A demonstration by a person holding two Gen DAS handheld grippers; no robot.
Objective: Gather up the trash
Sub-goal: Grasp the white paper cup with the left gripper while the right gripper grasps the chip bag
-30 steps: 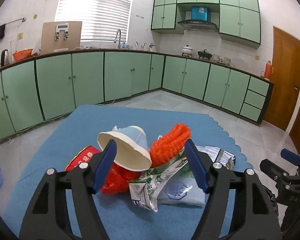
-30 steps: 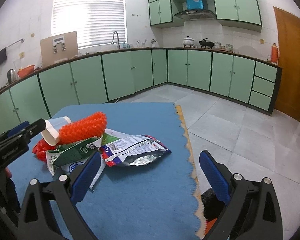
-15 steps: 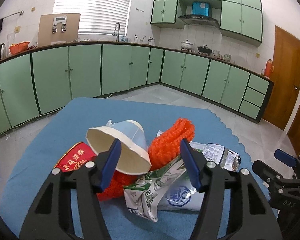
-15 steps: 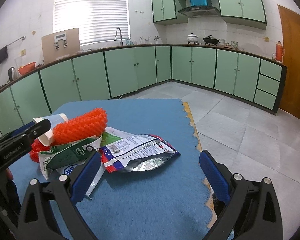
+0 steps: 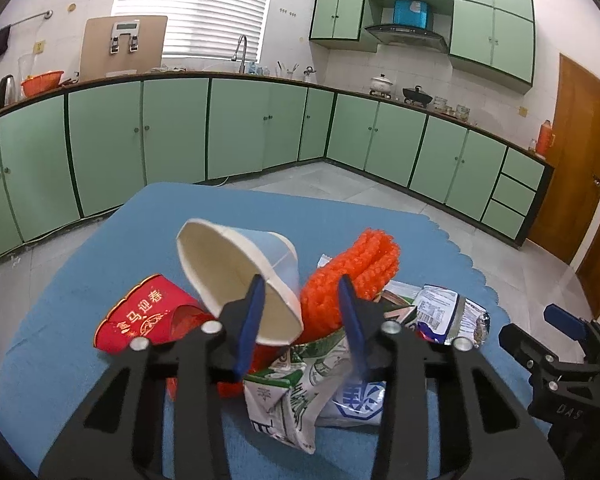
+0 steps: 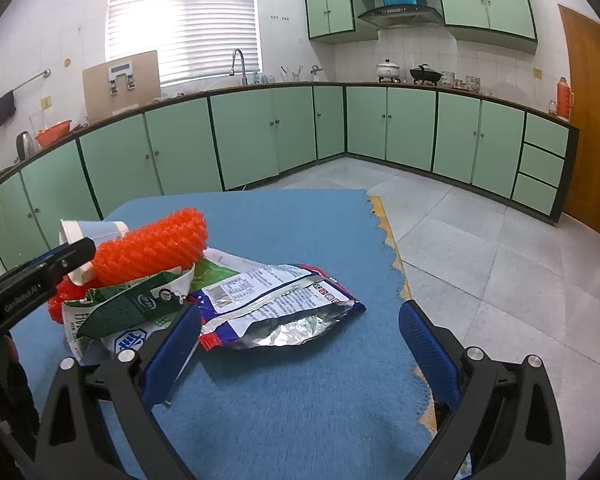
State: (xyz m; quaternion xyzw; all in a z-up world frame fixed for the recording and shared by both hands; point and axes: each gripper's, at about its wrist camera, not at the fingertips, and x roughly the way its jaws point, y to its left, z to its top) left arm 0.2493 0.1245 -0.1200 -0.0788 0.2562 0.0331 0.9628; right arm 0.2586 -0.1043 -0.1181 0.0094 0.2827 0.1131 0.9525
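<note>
Trash heaped on a blue mat (image 5: 100, 360) in a green-cabineted kitchen, with two hand-held grippers at the pile.

At the pile's left side the left gripper (image 5: 300, 316) has its jaws closing around the lower rim of a tipped white paper cup (image 5: 236, 264); whether the pads already press on it cannot be told. Just right of the cup lies an orange foam net (image 5: 352, 280), touching it; a red paper cup (image 5: 148, 316) lies just left of it, and a crumpled green-and-white milk carton (image 5: 292, 396) sits below it. Right of the net, a flattened foil snack bag (image 6: 276, 304) rests on the mat. The right gripper (image 6: 300, 348) hovers near the snack bag, jaws spread wide and holding nothing.
</note>
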